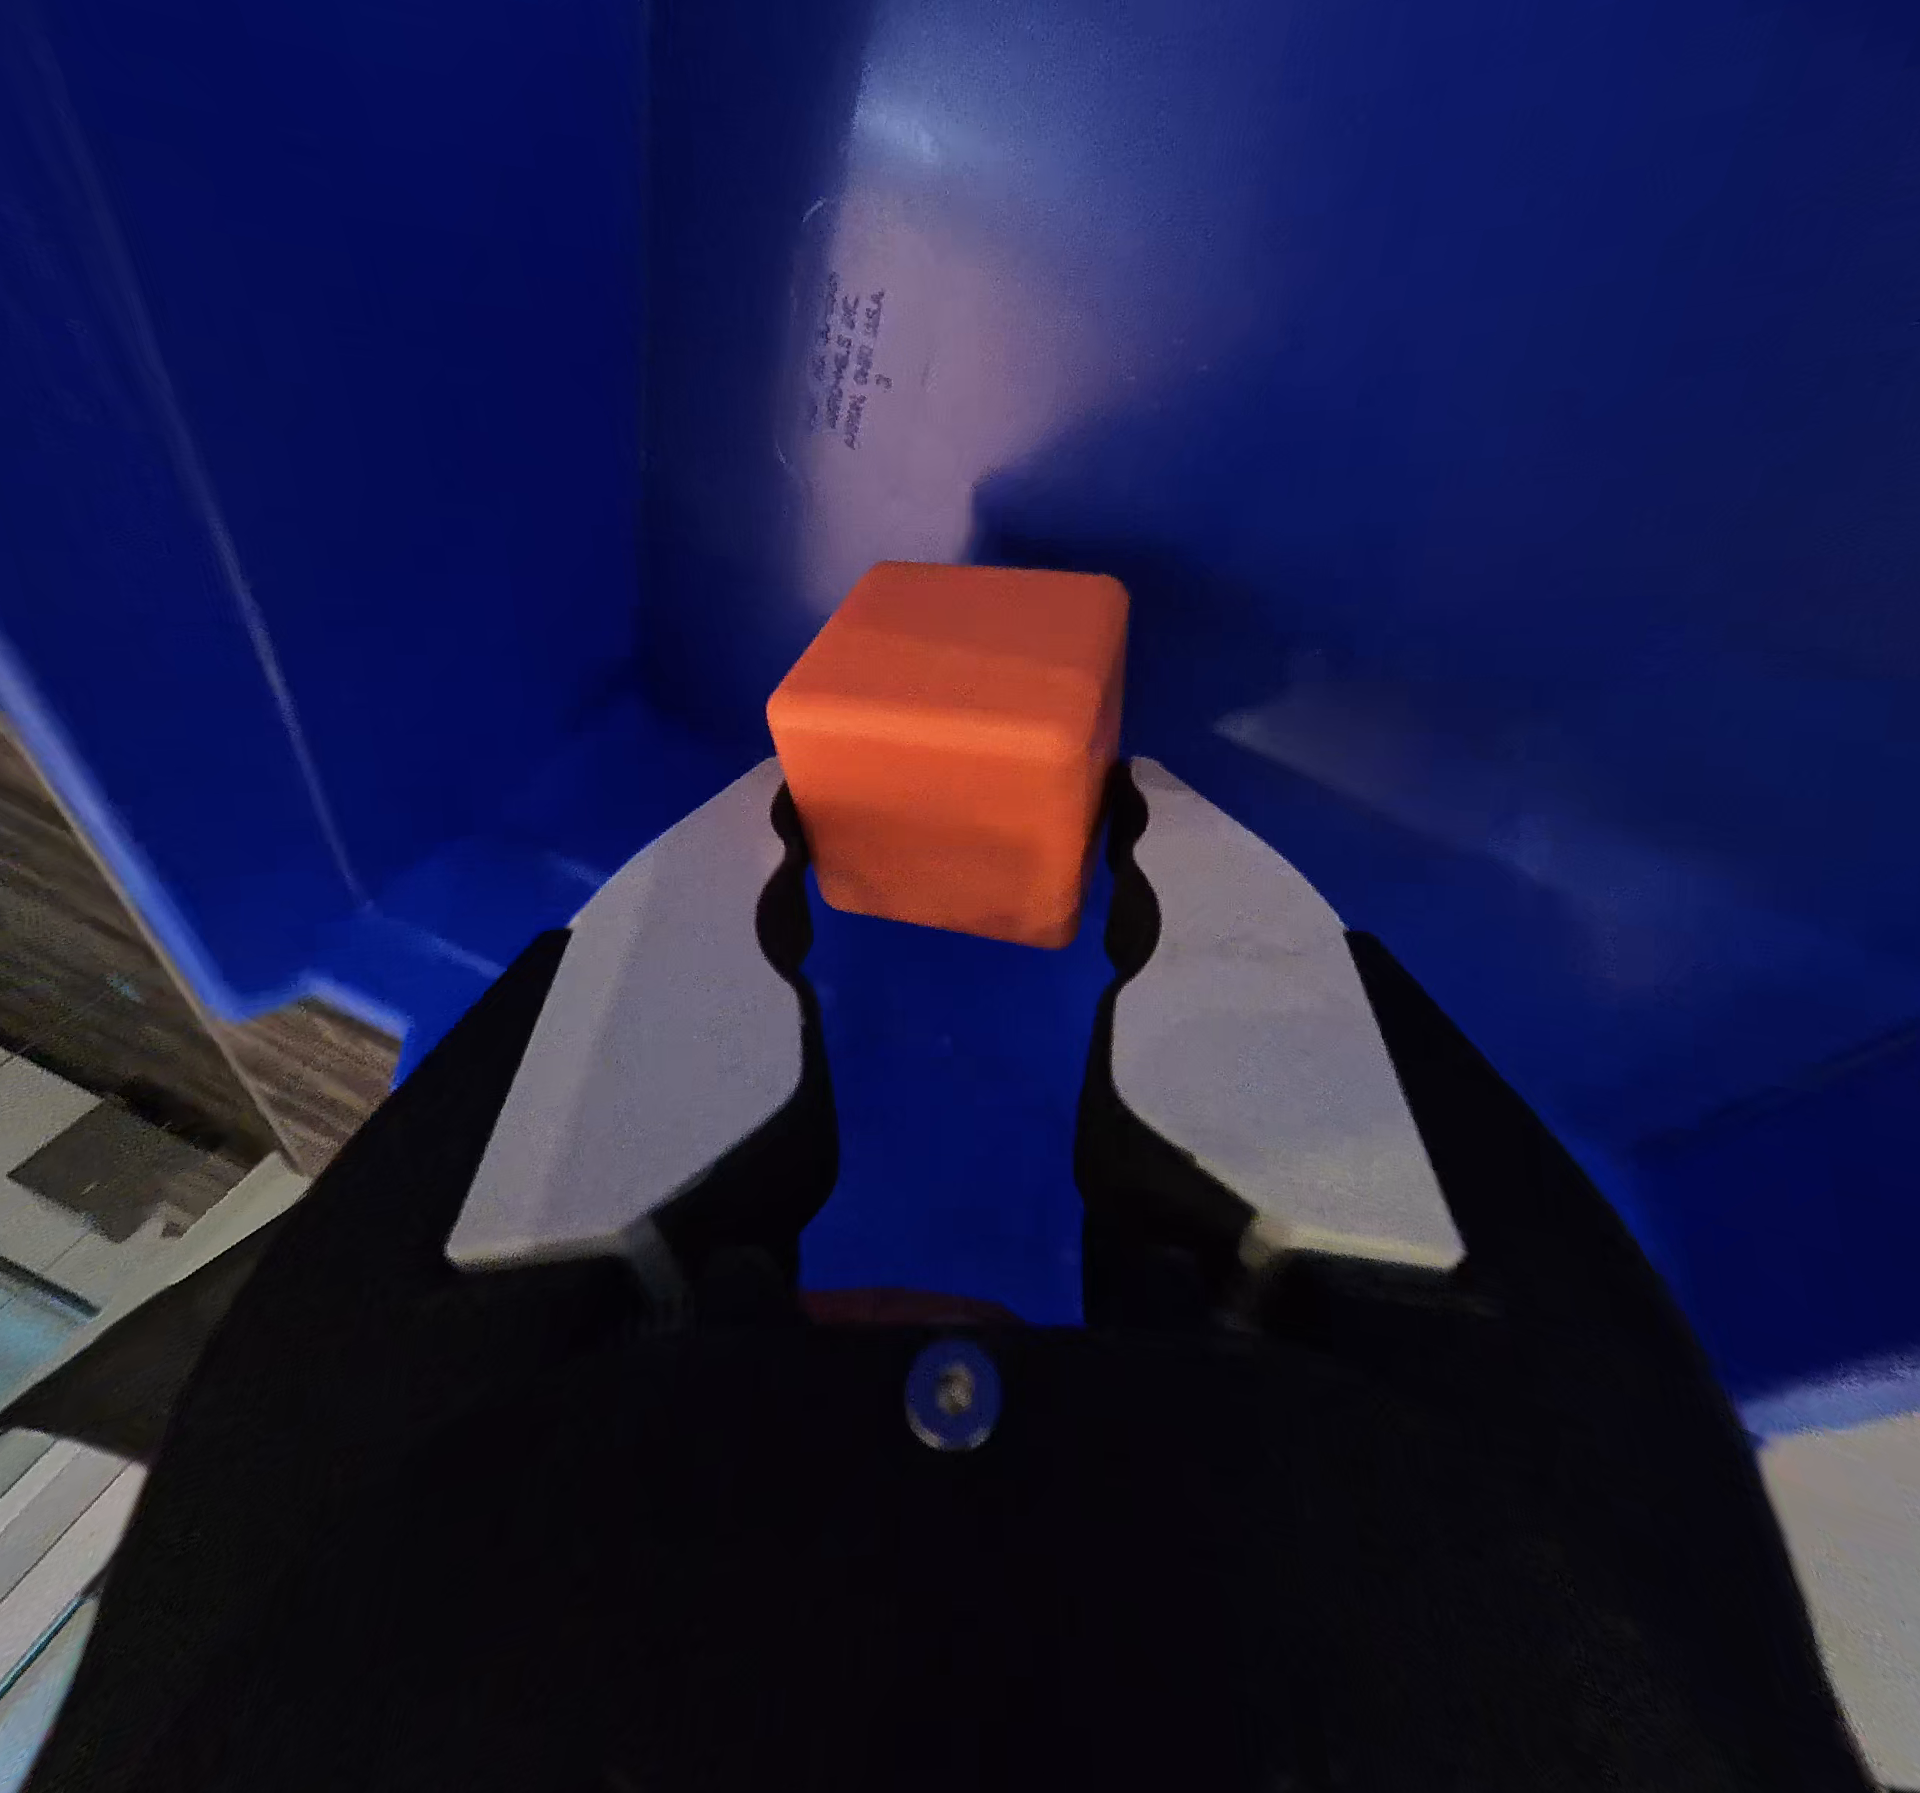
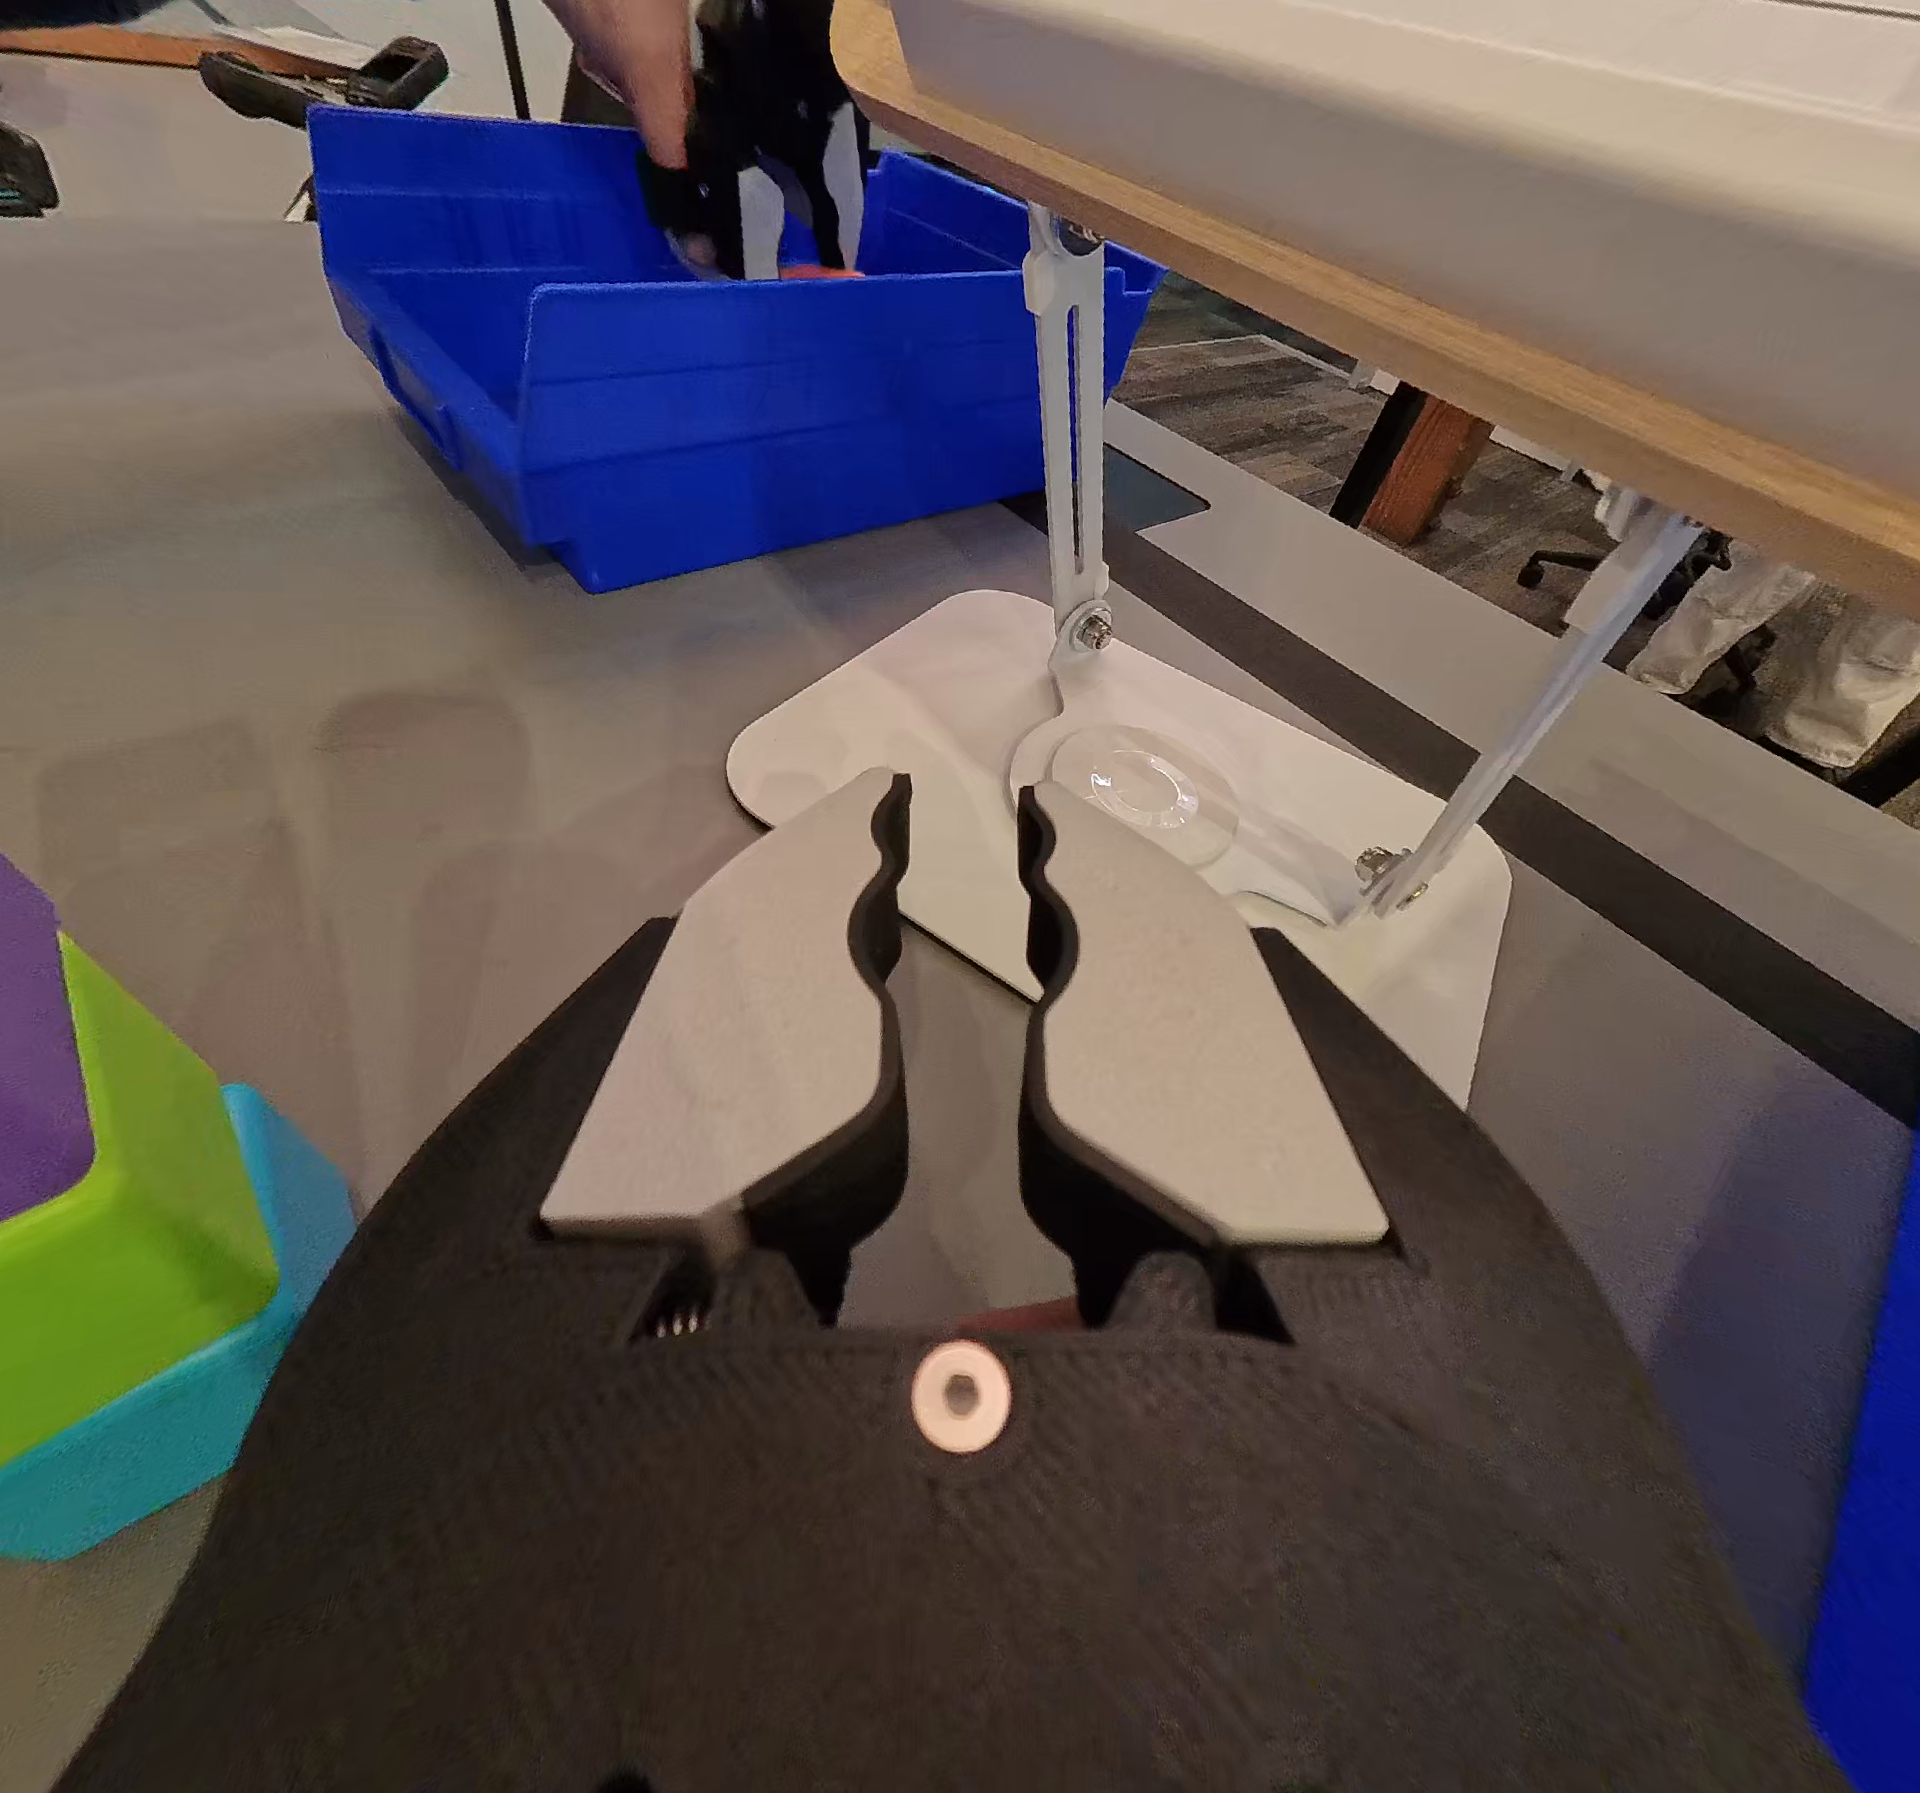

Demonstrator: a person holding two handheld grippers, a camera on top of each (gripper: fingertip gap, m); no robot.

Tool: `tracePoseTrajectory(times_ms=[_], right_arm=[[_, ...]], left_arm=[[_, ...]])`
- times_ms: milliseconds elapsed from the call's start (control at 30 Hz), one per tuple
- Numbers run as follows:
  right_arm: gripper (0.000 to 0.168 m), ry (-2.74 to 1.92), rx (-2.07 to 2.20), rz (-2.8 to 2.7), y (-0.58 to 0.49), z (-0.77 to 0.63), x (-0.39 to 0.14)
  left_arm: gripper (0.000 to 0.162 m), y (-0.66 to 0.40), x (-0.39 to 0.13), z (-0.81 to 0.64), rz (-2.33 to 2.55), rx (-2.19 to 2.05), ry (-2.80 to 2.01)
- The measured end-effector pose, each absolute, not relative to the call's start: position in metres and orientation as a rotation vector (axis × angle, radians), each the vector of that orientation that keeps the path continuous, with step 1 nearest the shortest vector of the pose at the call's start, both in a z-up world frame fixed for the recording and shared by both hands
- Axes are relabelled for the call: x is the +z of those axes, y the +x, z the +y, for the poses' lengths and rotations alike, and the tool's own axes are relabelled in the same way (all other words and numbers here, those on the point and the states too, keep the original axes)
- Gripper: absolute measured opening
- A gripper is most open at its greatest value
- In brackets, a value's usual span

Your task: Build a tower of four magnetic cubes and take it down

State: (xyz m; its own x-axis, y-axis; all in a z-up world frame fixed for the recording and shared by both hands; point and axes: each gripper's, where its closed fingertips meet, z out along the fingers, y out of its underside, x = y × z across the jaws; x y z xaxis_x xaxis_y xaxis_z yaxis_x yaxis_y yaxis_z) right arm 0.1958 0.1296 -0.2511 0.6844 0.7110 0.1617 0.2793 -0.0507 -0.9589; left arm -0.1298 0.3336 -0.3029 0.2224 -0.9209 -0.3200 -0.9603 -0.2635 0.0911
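In the left wrist view my left gripper (image 1: 951,808) is shut on an orange cube (image 1: 951,756), held at the fingertips inside a blue bin (image 1: 1455,393). The right wrist view shows the same gripper (image 2: 790,237) in a person's hand, reaching down into that bin (image 2: 727,393), with a sliver of the orange cube (image 2: 823,271) at its tips. My right gripper (image 2: 966,808) is empty, its jaws nearly together, low over the grey table (image 2: 312,652). At its left stands a stack of a purple cube (image 2: 31,1047), a green cube (image 2: 125,1224) and a cyan cube (image 2: 156,1431).
A white stand base (image 2: 1351,964) with thin legs lies just ahead of my right gripper. It carries a wooden board with a printed sheet (image 2: 1351,81) overhead. A second blue object (image 2: 1870,1431) shows at the right edge. The table's far edge runs behind the stand. The tips of one gripper are about 40 centimetres away from the tips of the other.
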Motion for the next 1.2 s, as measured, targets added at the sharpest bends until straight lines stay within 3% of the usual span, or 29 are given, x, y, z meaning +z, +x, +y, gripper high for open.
tracePoseTrajectory(times_ms=[367, 733, 967, 1200], right_arm=[[0.02, -1.632, 0.421, -0.822, 0.196, 0.13, -0.251], [0.02, -1.63, 0.426, -0.815, 0.196, 0.13, -0.25], [0.019, -1.628, 0.426, -0.816, 0.196, 0.13, -0.25], [0.02, -1.63, 0.427, -0.817, 0.196, 0.13, -0.25]], left_arm=[[0.053, -0.087, -0.232, 0.23, 1.769, 0.269, -2.127], [0.052, 0.045, -0.162, 0.096, 2.208, 0.302, -1.642], [0.052, 0.123, -0.156, 0.025, 2.493, 0.393, -1.348], [0.052, 0.167, -0.165, -0.001, 2.452, 0.323, -1.564]])
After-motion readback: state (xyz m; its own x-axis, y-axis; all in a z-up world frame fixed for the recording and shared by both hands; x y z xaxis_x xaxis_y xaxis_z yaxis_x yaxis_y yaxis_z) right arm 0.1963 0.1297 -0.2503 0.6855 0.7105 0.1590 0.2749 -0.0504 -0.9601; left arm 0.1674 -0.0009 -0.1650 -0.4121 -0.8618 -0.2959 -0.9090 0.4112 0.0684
